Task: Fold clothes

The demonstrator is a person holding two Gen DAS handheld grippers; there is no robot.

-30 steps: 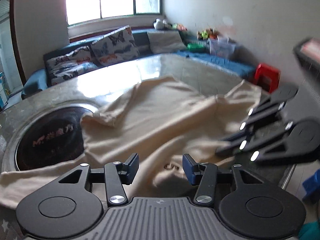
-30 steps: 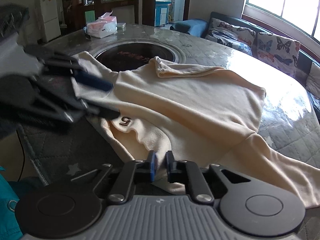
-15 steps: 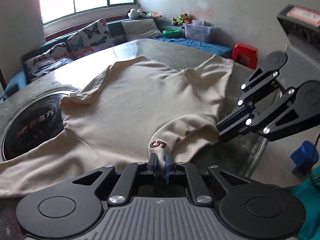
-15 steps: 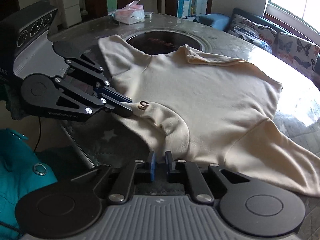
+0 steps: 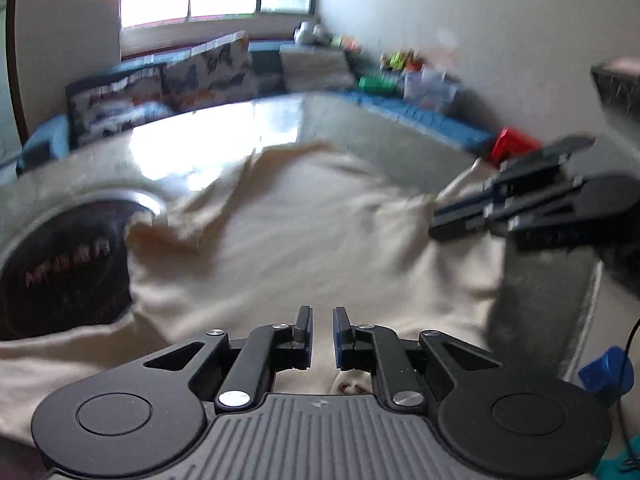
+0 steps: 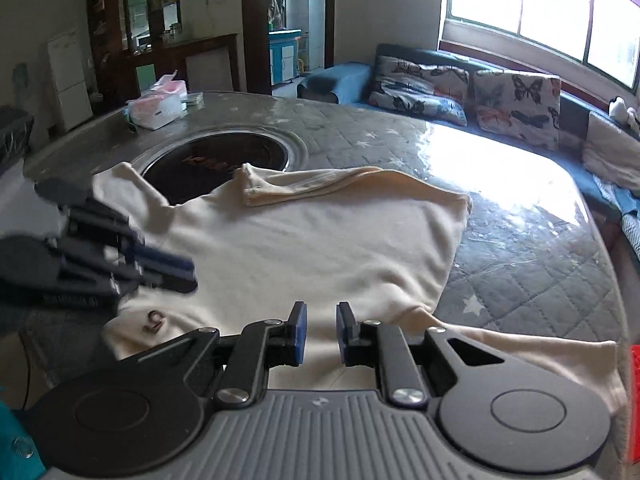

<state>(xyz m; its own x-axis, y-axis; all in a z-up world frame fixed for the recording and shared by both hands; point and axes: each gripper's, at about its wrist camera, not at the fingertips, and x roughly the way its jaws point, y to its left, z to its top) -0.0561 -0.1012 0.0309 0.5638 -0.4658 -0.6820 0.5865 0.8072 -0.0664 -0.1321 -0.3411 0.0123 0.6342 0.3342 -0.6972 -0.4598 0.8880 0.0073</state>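
I see one cream sweatshirt (image 6: 320, 240) on one table (image 6: 520, 280); my left gripper (image 5: 322, 330) narrowly parted, right gripper (image 6: 320, 330) opening, both empty.

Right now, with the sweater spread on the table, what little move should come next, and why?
Probably move the right gripper, jaws opening with nothing pinched between them, to the sleeve trailing off to its right, and fold it over the sweater, which lies flat.
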